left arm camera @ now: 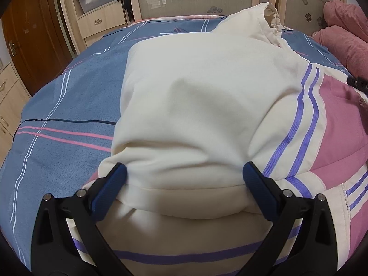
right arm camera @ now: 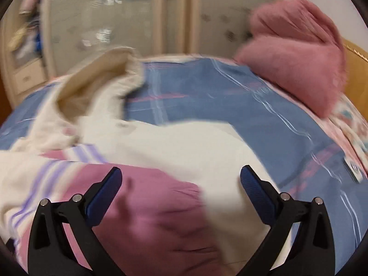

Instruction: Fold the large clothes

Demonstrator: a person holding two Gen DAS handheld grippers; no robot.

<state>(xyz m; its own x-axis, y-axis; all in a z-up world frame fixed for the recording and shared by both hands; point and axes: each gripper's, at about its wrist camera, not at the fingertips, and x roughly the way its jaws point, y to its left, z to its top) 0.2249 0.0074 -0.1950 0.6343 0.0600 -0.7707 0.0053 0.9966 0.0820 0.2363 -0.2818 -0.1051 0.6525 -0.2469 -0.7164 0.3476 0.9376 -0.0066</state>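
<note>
Lying on blue striped bedspread (left arm camera: 57, 96), cream-pink hoodie (left arm camera: 202, 96) part folded; left gripper (left arm camera: 184, 179) spread wide, fabric bulging between fingers; right gripper (right arm camera: 181, 179) spread above hoodie, blurry.

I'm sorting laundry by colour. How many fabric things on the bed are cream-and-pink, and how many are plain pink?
Cream-and-pink hoodie: 1
Plain pink blankets: 1 pile; separate pieces cannot be told apart
Total: 2
</note>
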